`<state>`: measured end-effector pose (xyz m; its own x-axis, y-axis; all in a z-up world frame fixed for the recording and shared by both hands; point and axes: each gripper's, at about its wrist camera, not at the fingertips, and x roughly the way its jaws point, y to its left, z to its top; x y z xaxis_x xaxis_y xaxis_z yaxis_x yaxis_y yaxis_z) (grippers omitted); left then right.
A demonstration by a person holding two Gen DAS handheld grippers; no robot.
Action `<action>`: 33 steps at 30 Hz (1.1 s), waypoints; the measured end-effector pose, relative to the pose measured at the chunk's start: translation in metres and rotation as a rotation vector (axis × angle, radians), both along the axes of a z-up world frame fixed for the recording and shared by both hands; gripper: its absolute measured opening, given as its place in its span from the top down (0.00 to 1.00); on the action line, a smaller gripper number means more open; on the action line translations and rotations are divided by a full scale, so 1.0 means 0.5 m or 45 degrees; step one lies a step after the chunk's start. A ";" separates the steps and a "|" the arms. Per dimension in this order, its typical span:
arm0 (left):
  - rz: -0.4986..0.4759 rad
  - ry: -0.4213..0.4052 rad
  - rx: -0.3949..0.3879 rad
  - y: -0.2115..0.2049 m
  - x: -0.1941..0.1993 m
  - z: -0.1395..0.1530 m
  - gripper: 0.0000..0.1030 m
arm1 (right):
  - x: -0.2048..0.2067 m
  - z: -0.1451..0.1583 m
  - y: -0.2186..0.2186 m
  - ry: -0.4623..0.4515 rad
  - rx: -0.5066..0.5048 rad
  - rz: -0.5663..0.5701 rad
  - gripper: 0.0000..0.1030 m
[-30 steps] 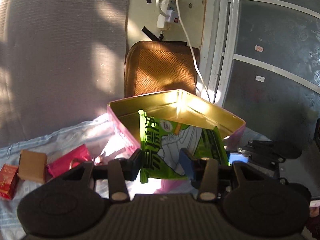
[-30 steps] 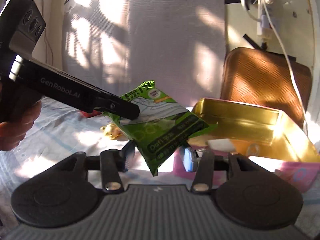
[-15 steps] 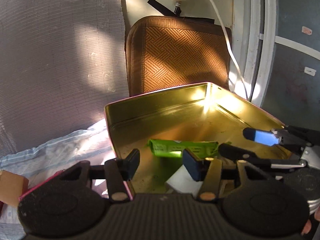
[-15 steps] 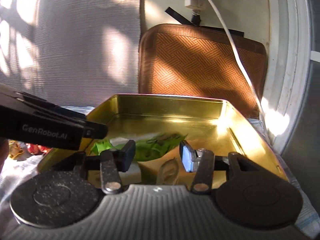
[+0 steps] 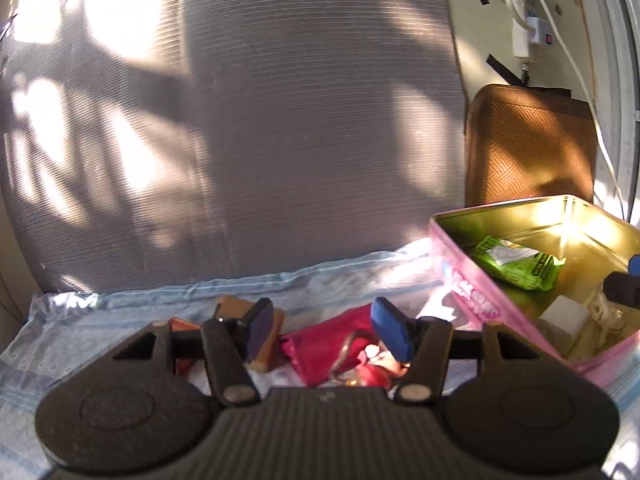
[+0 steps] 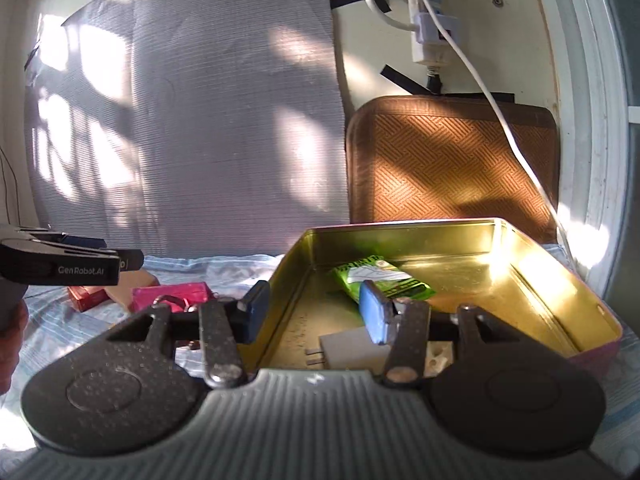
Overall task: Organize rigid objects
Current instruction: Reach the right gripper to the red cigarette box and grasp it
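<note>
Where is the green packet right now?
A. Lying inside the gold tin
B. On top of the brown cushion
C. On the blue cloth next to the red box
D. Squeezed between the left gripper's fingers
A: the green packet lies flat on the floor of the gold tin, and neither the left gripper nor the right gripper has it between its fingers.

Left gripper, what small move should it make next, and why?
Probably ease the left gripper down onto the magenta packet. Its jaws are opening with nothing between them, the packet lies just ahead on the cloth, and the green packet is already in the tin.
</note>
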<state>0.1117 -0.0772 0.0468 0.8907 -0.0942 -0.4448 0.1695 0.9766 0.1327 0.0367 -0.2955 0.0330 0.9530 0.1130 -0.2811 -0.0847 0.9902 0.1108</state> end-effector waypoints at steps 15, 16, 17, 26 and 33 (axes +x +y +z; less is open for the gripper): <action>0.289 0.075 -0.096 0.275 -0.010 -0.074 0.45 | 0.043 0.008 0.241 0.084 -0.048 0.270 0.50; 0.306 0.074 -0.099 0.295 -0.008 -0.083 0.45 | 0.048 0.005 0.253 0.101 -0.051 0.284 0.50; 0.330 0.079 -0.112 0.315 -0.007 -0.092 0.45 | 0.056 0.002 0.265 0.123 -0.049 0.303 0.50; 0.485 0.105 -0.303 0.437 -0.002 -0.136 0.44 | 0.232 -0.016 0.400 0.307 -0.122 0.441 0.50; 0.554 0.068 -0.356 0.483 0.006 -0.124 0.41 | 0.440 0.013 0.473 0.445 0.124 0.455 0.48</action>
